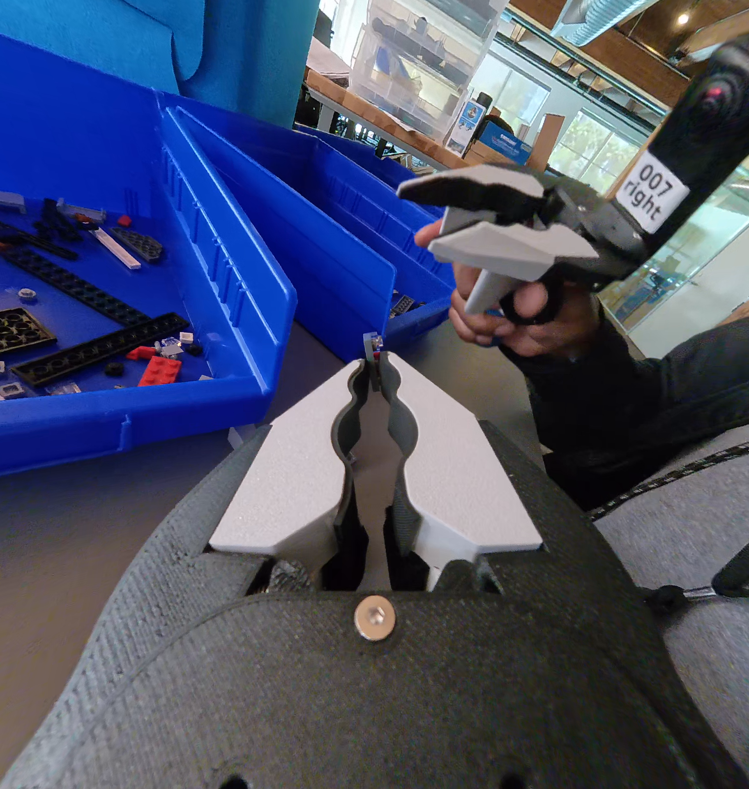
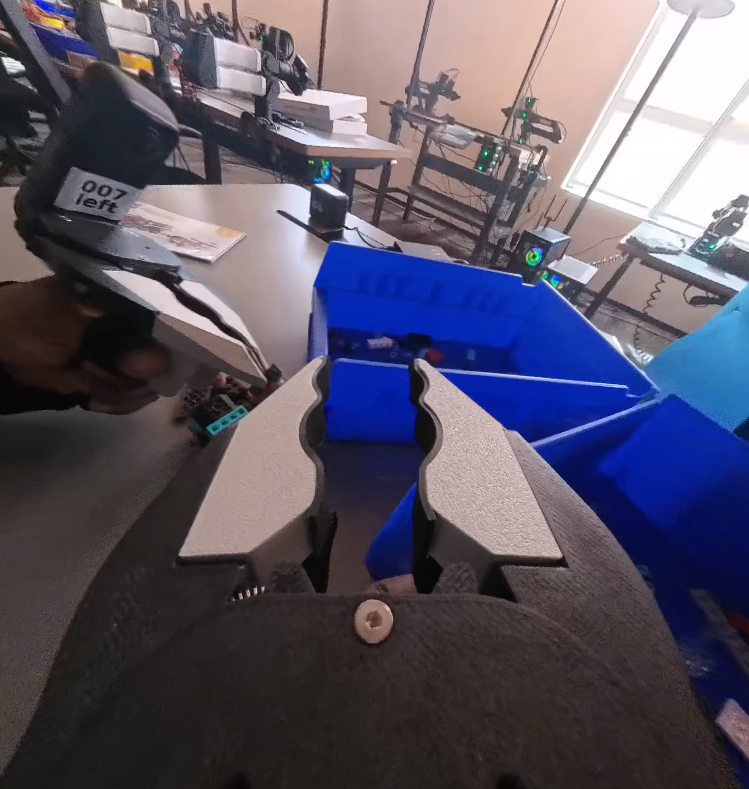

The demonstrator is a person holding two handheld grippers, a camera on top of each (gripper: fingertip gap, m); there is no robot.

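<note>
My left gripper (image 1: 374, 367) is shut on a small brick piece (image 1: 375, 346) of grey, clear, red and black parts, which sticks out past the fingertips above the grey table (image 1: 65, 533). My right gripper (image 2: 370, 371) is open and empty, and points at the blue bins (image 2: 406, 299). In the left wrist view the right gripper (image 1: 421, 220) hangs in the air up and to the right, jaws apart. In the right wrist view the left gripper (image 2: 270, 375) is close on the left, just above a small brick build with a teal piece (image 2: 225, 425) on the table.
A blue bin (image 1: 129, 410) at the left holds loose bricks, among them a red brick (image 1: 159, 370) and long black plates (image 1: 99, 348). A second blue bin (image 1: 342, 264) stands behind it. A booklet (image 2: 184, 232) and a black device (image 2: 329, 207) lie farther off on the table. Spacing between my two grippers at the tips: around 7 centimeters.
</note>
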